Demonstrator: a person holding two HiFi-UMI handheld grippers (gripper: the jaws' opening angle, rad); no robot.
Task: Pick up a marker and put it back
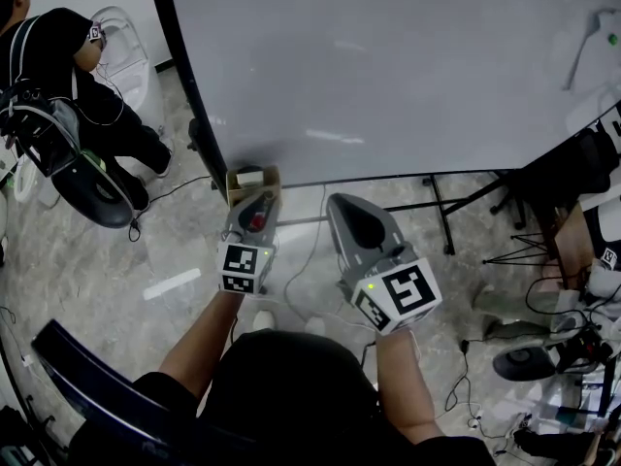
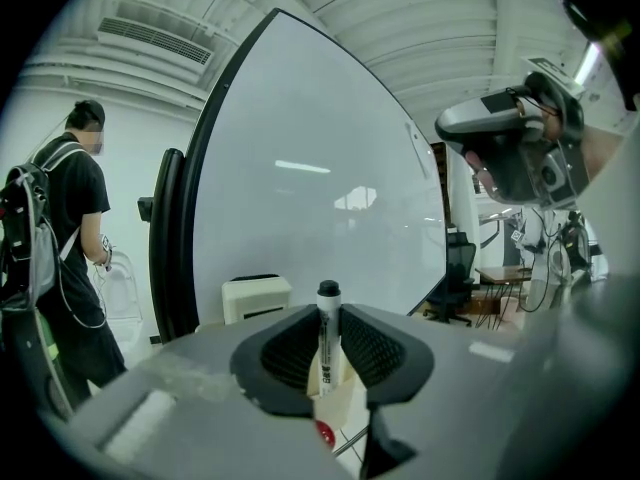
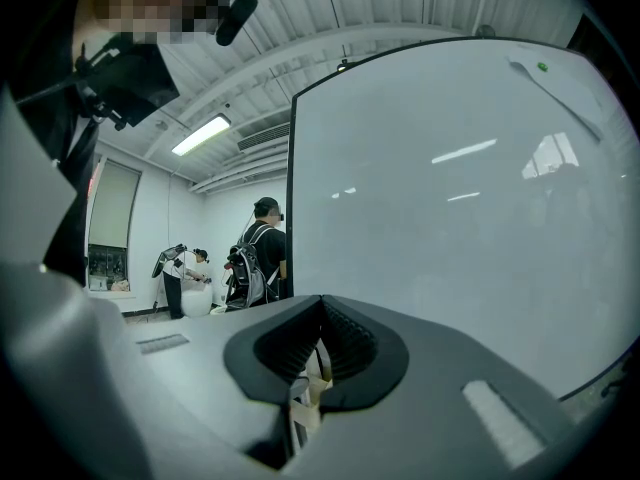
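While both hands hold level in front of the board, the left gripper [image 1: 255,202] has its jaws pinched narrow on the marker [image 2: 326,343]. The white barrel stands upright and the black cap pokes out above the pads. The right gripper [image 3: 321,303] sits alongside, jaws pressed together with nothing between them.

Just past the left tips sits the cardboard box [image 1: 237,186], at the foot of the whiteboard [image 1: 388,66], and it looks like the marker's home.

Now the risk. If the marker tilts on the way down, its end could catch the box rim. That might twist it in the pads or tip that light box over.

Is the marker's lower end inside the box or clear of it? Can't tell, the jaws cover it. A red spot [image 2: 322,434] shows below the pads, but I can't make out what it is. Far left, another person [image 1: 58,66] is cut off by the edge.
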